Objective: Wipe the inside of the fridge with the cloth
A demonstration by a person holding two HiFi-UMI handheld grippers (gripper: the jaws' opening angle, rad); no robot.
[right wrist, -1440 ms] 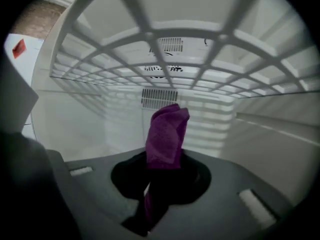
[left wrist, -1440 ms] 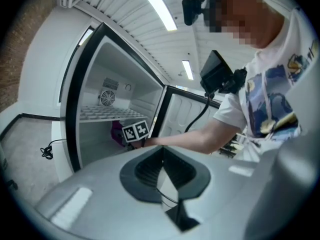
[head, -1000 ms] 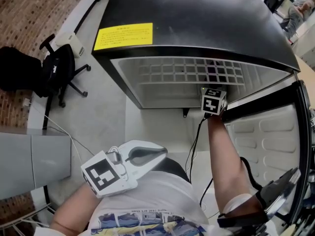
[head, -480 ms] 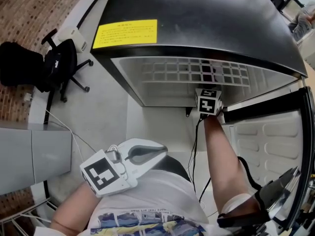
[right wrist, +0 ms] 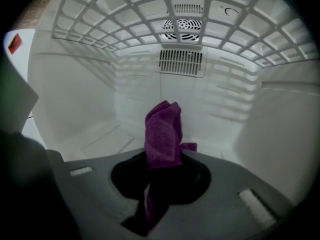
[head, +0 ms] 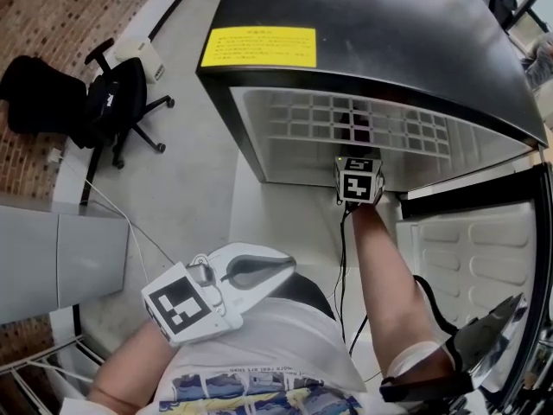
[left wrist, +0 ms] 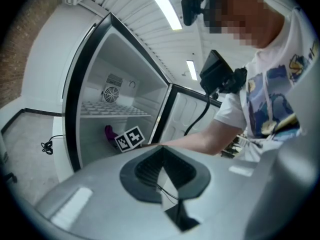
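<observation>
The black-topped fridge stands open, its white inside facing me. My right gripper reaches into the lower compartment, under the wire shelf, and is shut on a purple cloth that sticks up between its jaws, clear of the back wall. In the head view only its marker cube shows at the fridge's opening. My left gripper is held back by the person's torso, outside the fridge, shut on nothing. From the left gripper view, the cloth shows low inside the fridge.
The fridge door hangs open at the right. A round fan and a vent grille sit on the back wall. A black office chair and a grey cabinet stand on the floor to the left. A black cable runs below the fridge.
My right gripper has moved left along the fridge opening with the cloth in it. The left gripper has stayed where it was.
</observation>
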